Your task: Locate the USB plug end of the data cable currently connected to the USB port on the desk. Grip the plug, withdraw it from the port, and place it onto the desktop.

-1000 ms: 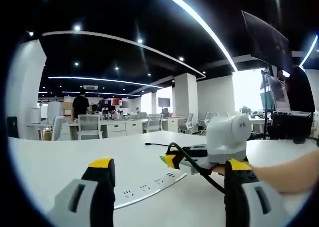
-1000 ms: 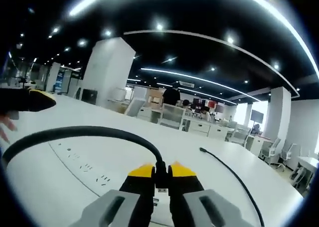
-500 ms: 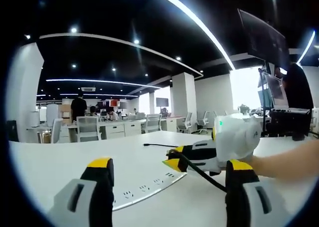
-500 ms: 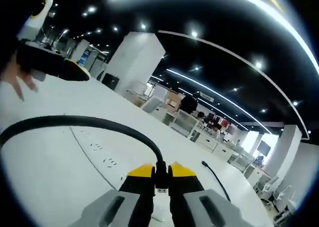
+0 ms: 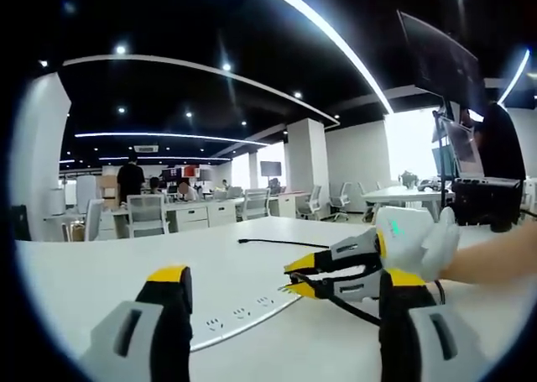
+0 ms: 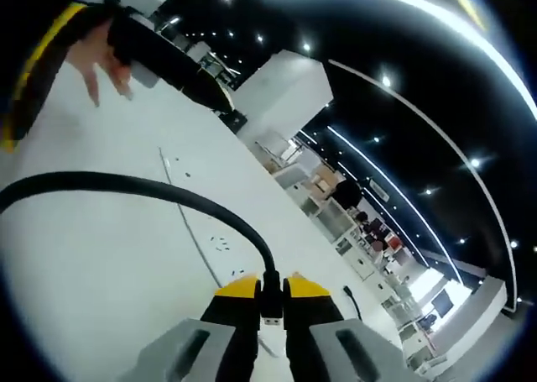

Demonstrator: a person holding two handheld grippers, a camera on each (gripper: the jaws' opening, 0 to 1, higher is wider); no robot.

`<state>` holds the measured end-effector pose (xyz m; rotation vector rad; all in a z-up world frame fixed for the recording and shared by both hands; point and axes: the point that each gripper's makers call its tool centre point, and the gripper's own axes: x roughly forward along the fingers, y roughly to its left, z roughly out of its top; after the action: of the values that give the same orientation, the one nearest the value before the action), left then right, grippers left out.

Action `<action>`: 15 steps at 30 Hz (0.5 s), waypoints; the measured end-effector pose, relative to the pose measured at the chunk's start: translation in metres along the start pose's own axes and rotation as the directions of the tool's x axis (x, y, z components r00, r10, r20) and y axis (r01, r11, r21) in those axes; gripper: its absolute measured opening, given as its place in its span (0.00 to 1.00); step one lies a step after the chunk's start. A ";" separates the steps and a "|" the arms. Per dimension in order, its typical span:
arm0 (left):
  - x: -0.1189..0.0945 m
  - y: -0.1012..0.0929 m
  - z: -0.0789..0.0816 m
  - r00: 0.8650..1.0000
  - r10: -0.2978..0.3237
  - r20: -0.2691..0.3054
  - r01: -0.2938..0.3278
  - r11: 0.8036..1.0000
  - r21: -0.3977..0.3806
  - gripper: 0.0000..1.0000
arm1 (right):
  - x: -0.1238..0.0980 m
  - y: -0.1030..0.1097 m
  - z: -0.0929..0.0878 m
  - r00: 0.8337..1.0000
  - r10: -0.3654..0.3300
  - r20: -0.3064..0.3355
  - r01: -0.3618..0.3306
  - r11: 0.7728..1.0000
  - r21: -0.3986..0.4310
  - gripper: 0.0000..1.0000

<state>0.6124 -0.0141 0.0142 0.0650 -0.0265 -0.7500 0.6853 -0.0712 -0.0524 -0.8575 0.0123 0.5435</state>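
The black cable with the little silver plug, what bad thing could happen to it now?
The right gripper pinches the black cable's plug only at its yellow tips, above the white desk, so it might slip and drop. The thick black cable arcs stiffly, so it could tug the plug sideways when released, maybe toward the built-in socket strip.

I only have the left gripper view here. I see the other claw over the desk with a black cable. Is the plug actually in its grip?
Observer: Yes. In the right gripper view the right claw is shut on the USB plug, its metal end pointing back toward the camera.
Operator: Where does the cable go?
Observer: The black cable arcs up from the plug and sweeps left above the white desk.
Operator: And my left claw?
Observer: The left claw sits at upper left with a hand behind it.
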 end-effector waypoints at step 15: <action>0.000 0.003 -0.003 1.000 0.015 -0.011 -0.015 1.000 0.015 0.92 | -0.005 0.015 -0.008 0.999 0.042 0.004 -0.042 0.999 0.021 0.11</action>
<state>0.6150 -0.0121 0.0112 0.0828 -0.0213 -0.7342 0.6753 -0.0711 -0.0673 -0.8368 0.0330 0.5832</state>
